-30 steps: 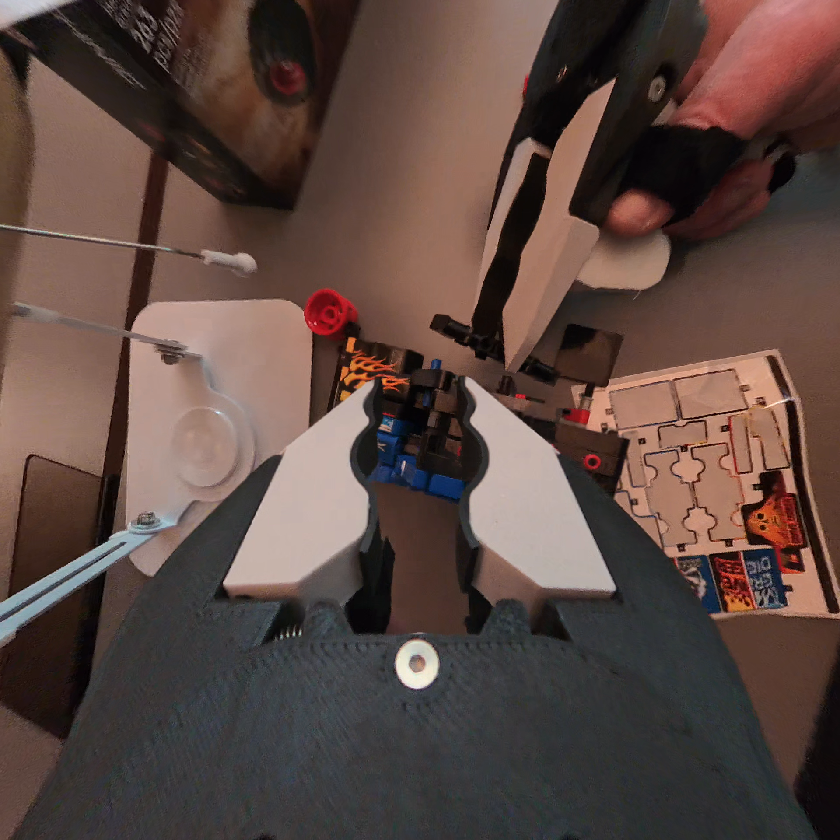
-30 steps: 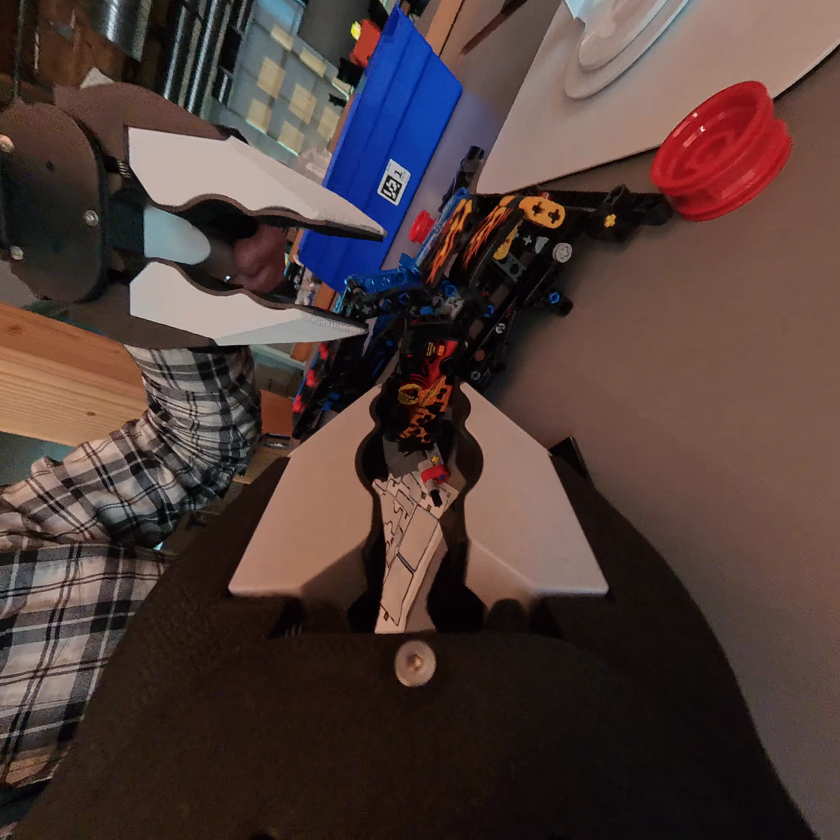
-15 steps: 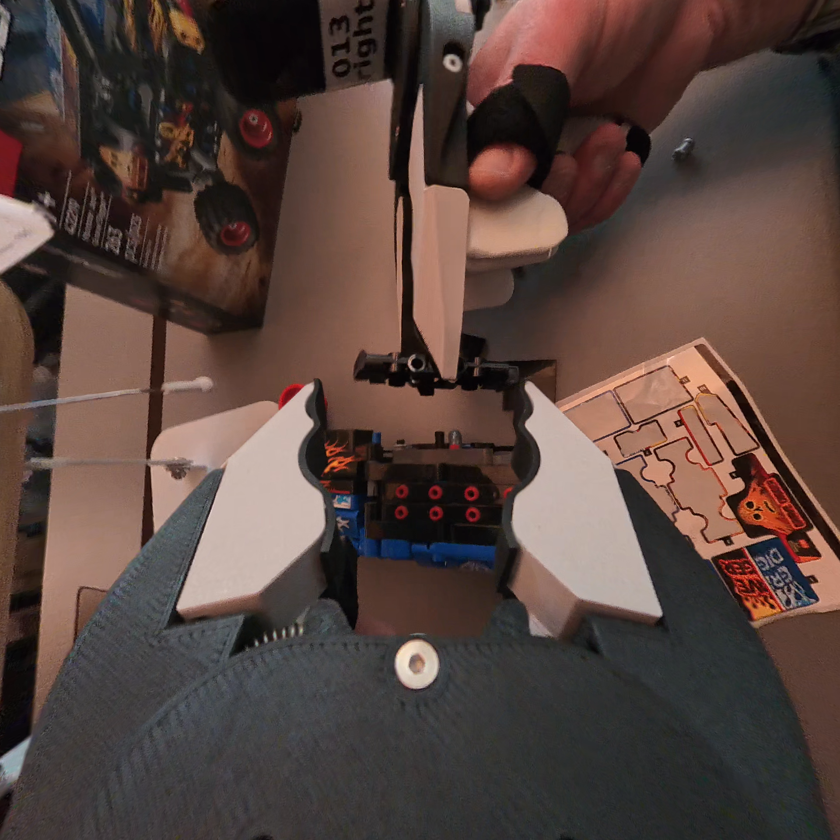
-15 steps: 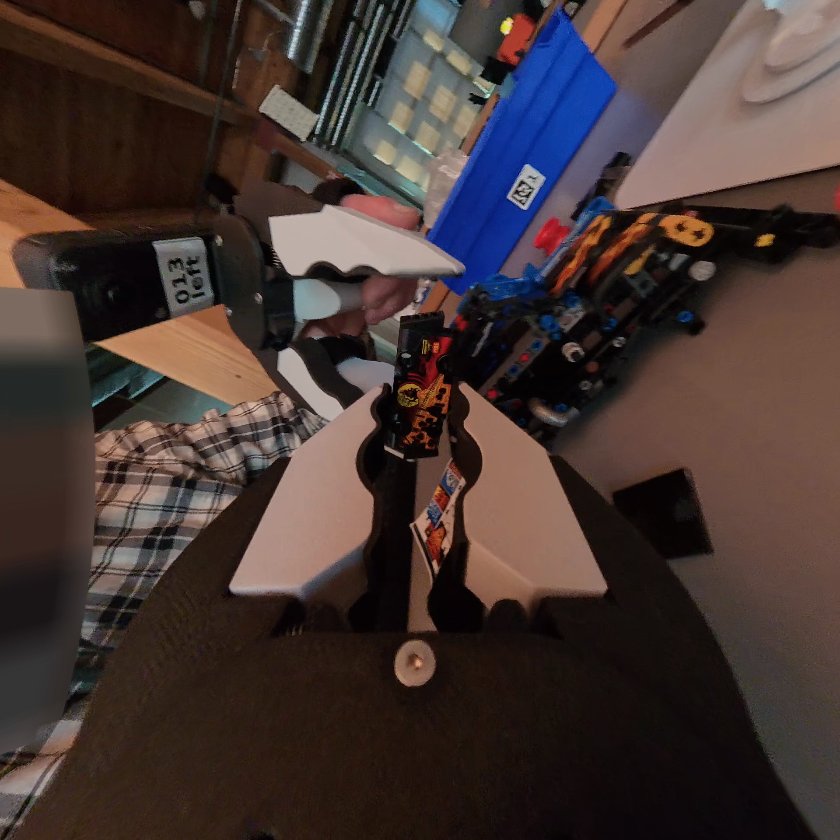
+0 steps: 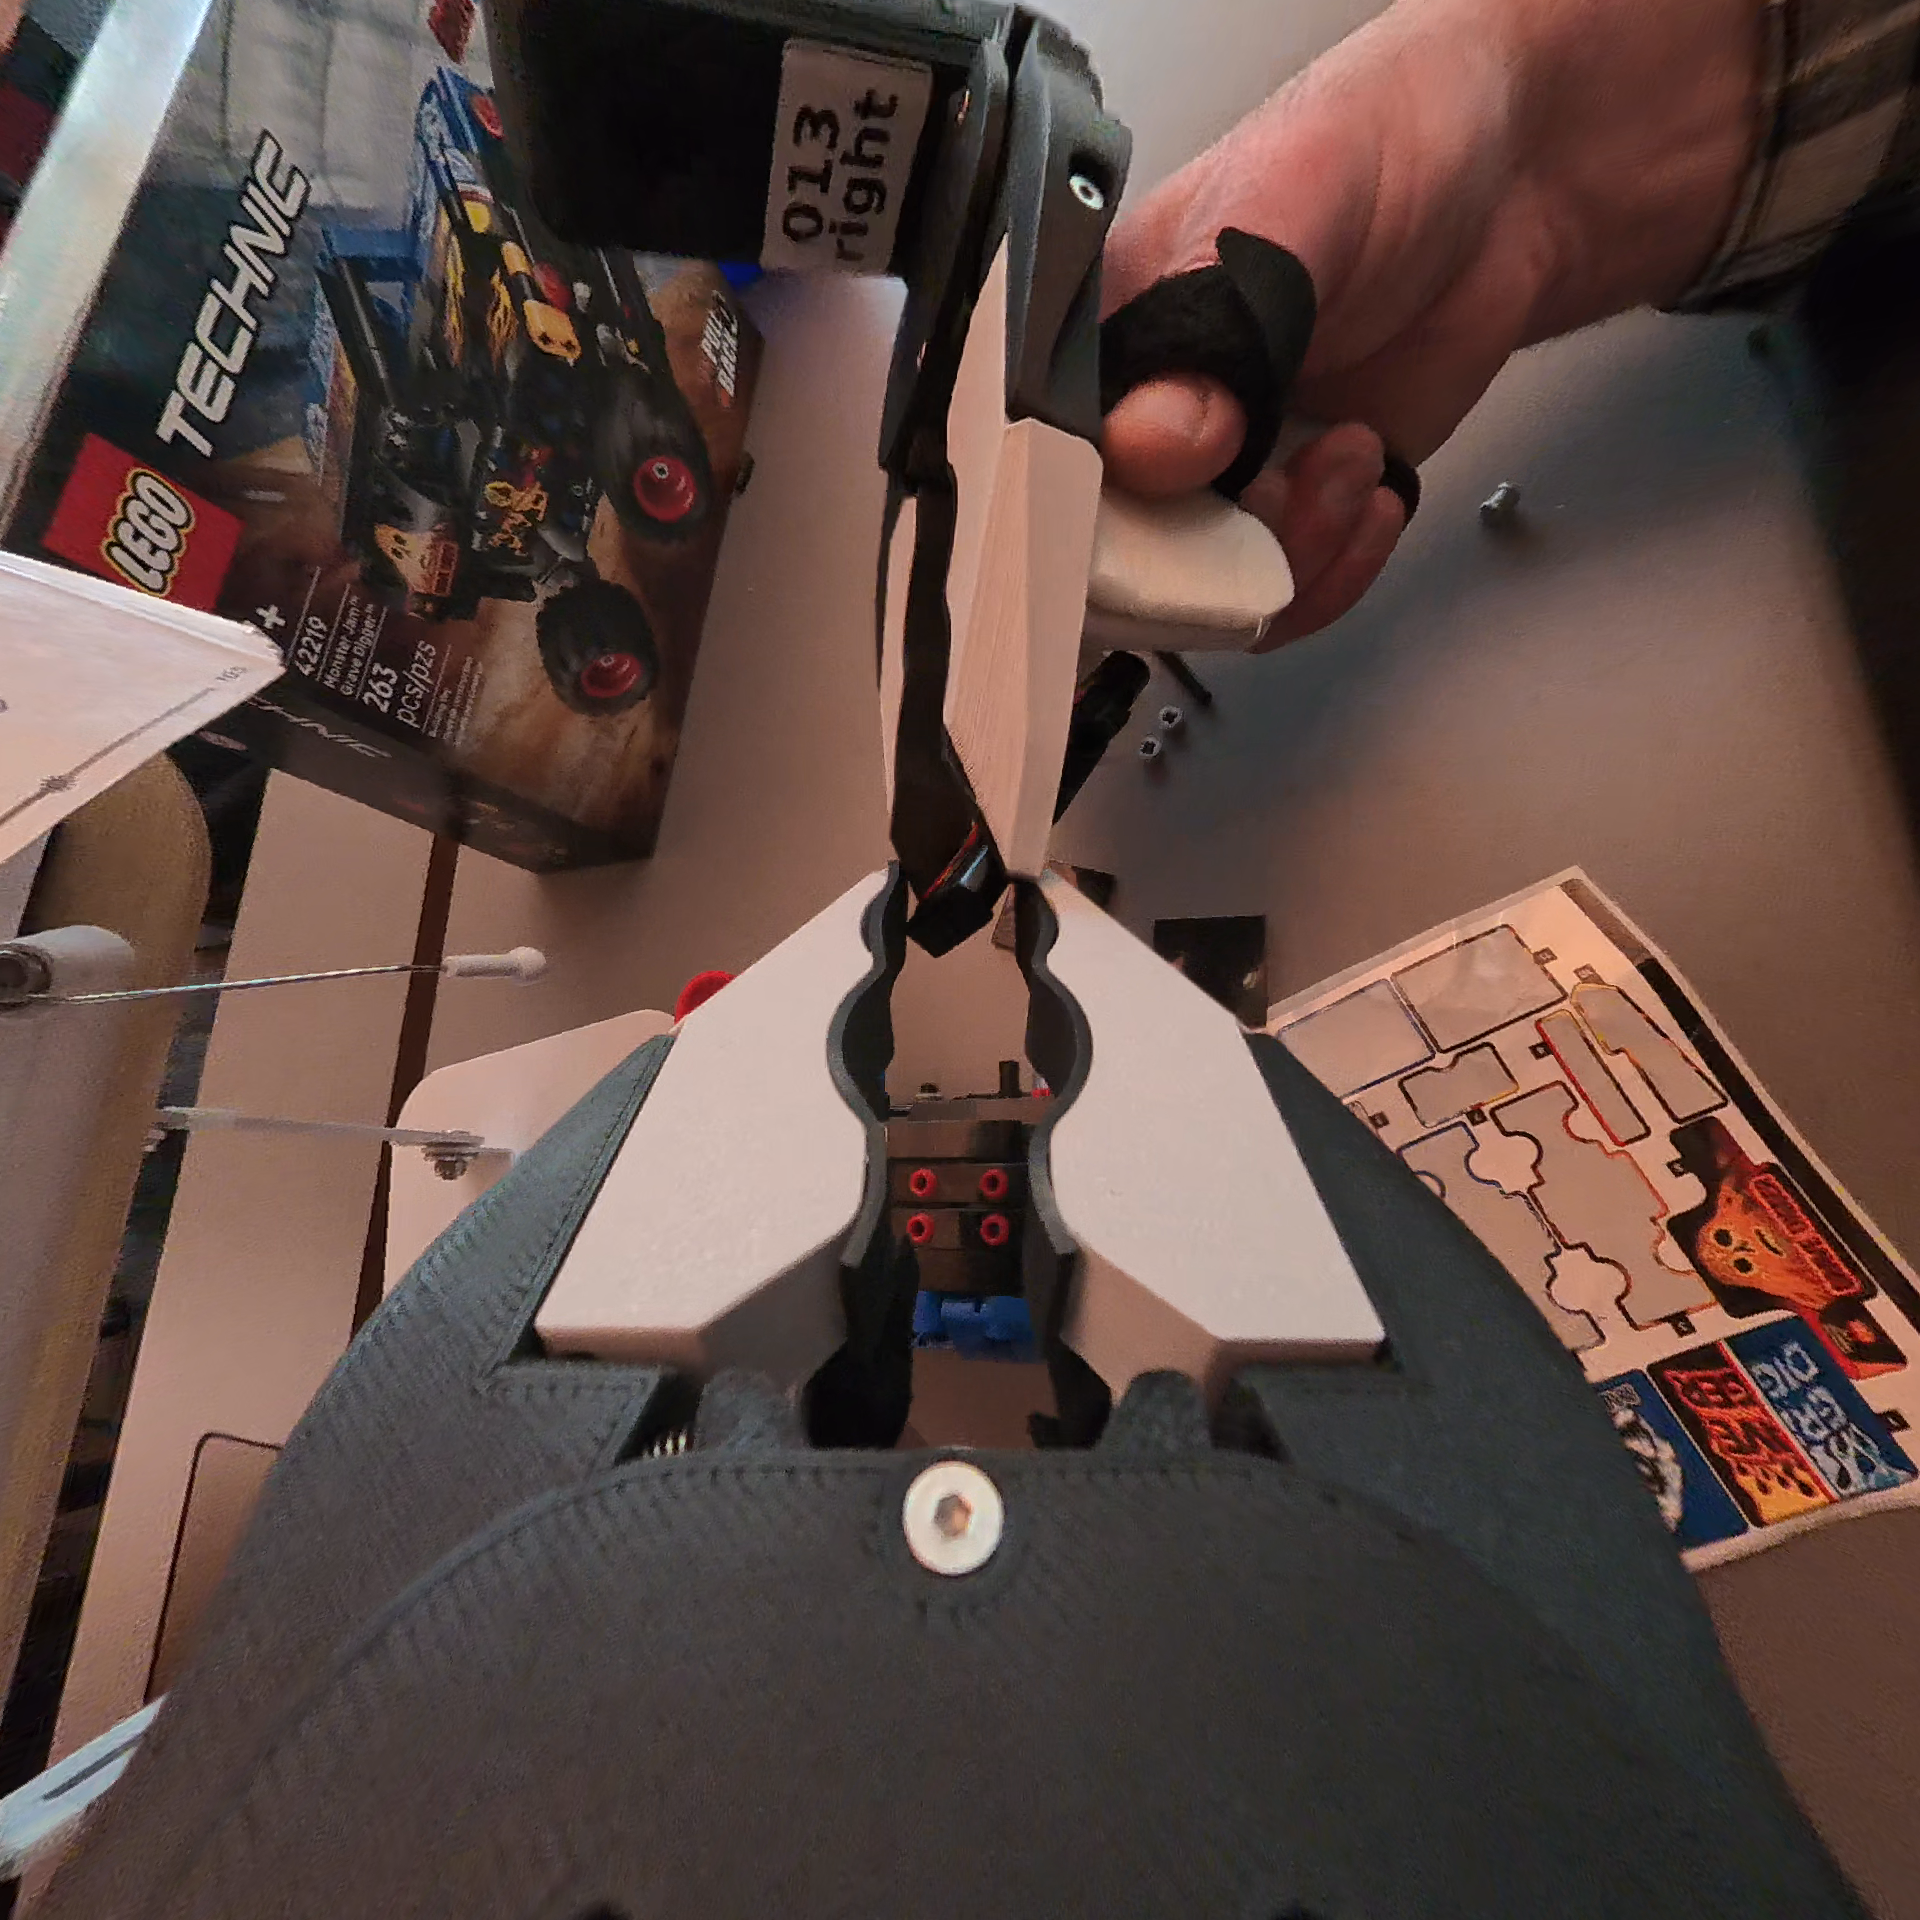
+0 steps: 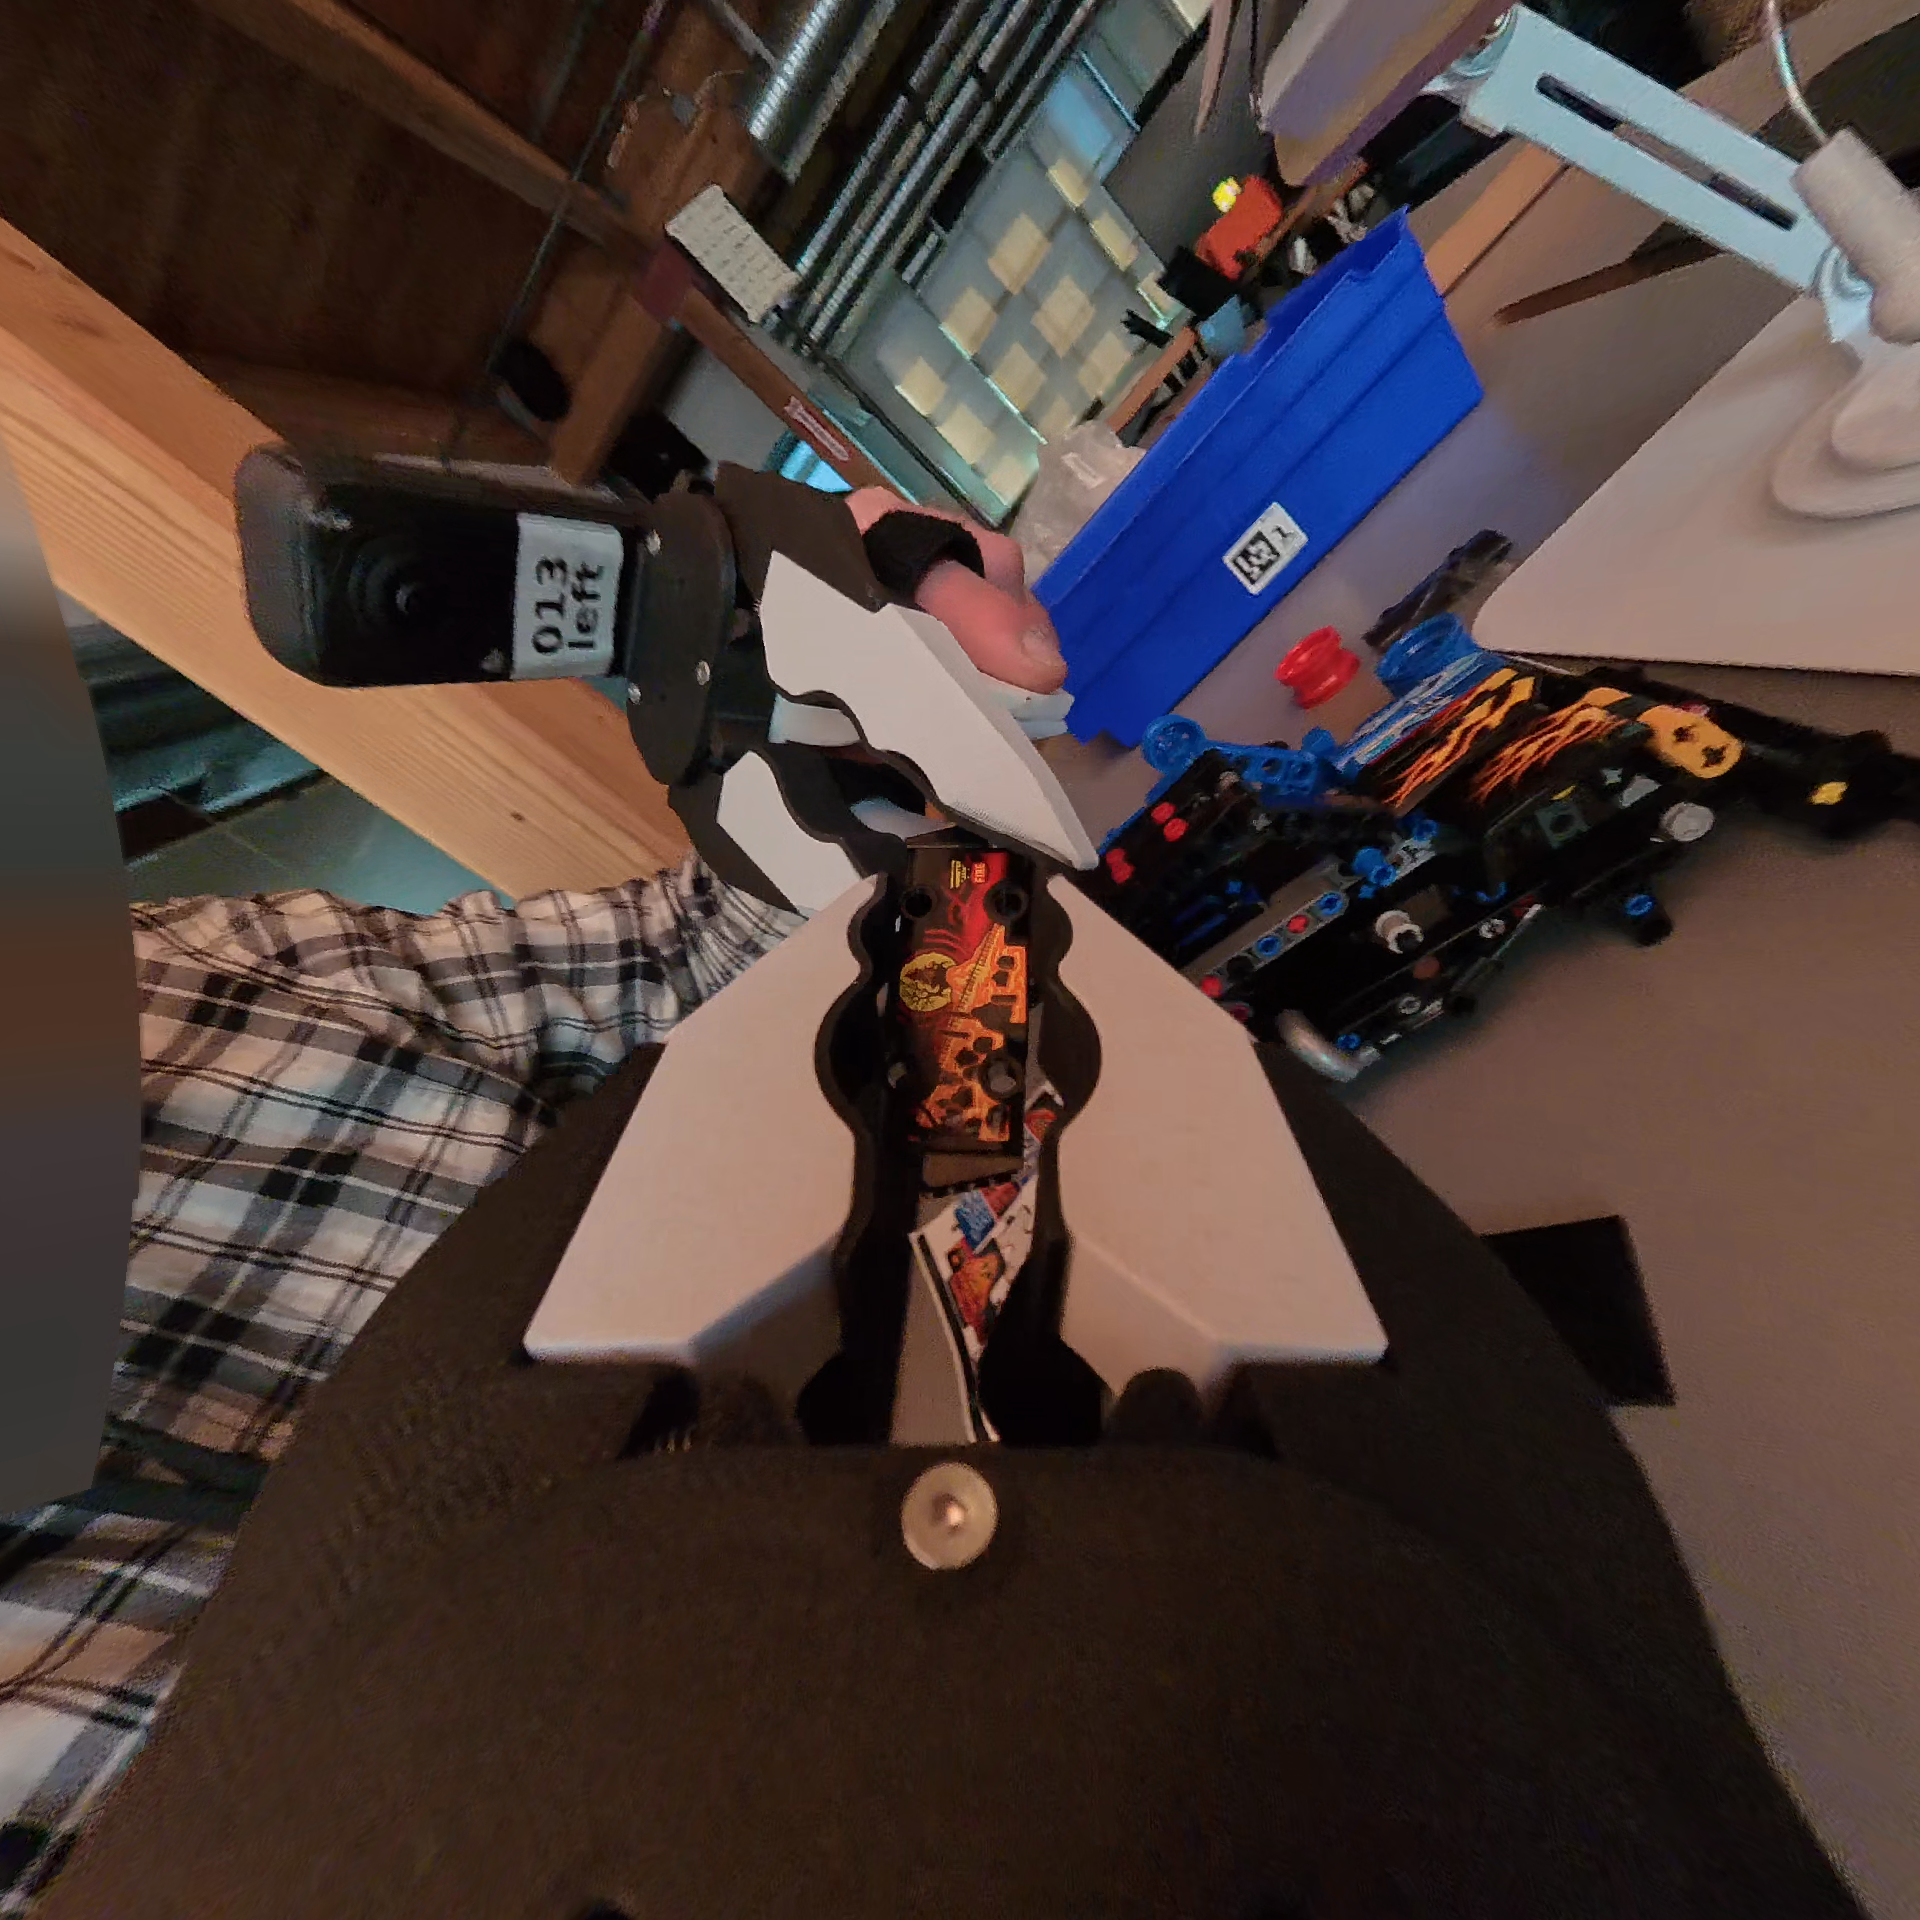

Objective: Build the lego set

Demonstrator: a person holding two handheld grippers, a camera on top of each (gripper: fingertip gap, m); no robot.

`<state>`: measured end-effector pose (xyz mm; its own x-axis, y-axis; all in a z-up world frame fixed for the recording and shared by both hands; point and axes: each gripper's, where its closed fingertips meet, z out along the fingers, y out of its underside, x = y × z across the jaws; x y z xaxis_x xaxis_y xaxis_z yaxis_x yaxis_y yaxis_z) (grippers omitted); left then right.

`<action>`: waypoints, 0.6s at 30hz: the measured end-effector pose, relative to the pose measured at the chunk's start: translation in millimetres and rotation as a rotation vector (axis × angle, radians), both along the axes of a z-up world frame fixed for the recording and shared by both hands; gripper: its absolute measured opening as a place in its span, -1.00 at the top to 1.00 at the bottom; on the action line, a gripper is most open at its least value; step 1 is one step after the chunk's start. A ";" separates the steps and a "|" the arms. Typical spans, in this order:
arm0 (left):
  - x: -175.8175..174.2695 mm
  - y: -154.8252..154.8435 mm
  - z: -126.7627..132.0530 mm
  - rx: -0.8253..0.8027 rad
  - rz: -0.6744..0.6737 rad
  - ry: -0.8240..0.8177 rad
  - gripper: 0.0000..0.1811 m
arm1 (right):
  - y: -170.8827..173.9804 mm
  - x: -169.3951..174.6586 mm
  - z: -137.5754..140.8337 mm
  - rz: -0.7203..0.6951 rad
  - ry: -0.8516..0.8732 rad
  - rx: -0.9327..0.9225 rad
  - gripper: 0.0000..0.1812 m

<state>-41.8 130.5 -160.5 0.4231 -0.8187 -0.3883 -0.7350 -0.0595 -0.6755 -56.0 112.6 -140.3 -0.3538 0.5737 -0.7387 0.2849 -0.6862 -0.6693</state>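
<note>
Above the half-built truck (image 6: 1455, 842), the right gripper (image 6: 961, 914) is pinching a flame-stickered panel (image 6: 961, 1023); the left gripper (image 5: 956, 914) is closing around its tip; wheels remain unfitted.

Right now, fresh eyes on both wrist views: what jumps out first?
The two grippers meet tip to tip at centre: the right gripper is shut on a black panel with an orange flame sticker, and the left gripper has its fingers spread around the panel's far end. Behind, on the grey table, lies the half-built black and blue truck chassis. The set's box stands at upper left in the left wrist view, a sticker sheet at right.
</note>
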 end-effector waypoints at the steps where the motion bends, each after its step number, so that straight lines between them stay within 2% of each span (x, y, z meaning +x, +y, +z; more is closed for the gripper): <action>1: 0.3 0.3 2.3 0.021 -0.001 -0.005 0.80 | -0.2 0.5 1.5 0.010 0.009 -0.032 0.74; 3: -0.4 1.4 2.6 0.060 0.003 0.007 0.83 | 1.3 1.0 2.1 0.022 0.022 -0.080 0.73; 5: -5.5 5.3 4.1 0.085 0.027 0.010 0.92 | 4.1 2.5 5.0 -0.001 0.044 -0.050 0.61; 10: -4.8 2.0 17.7 -0.022 0.009 -0.147 0.93 | -0.8 10.2 19.9 -0.043 0.105 0.184 0.50; 14: -10.1 -3.9 19.2 -0.137 -0.025 -0.222 0.93 | 13.9 19.0 28.2 -0.155 0.146 0.300 0.65; 18: -6.0 -11.3 12.8 -0.223 -0.086 -0.211 0.93 | 6.1 12.7 20.3 -0.167 0.114 0.446 0.87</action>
<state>-47.8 119.2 -147.7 0.4007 -0.9100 -0.1062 -0.5885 -0.1669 -0.7911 -43.2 118.7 -119.9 -0.2941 0.8812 -0.3702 0.1029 -0.3559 -0.9289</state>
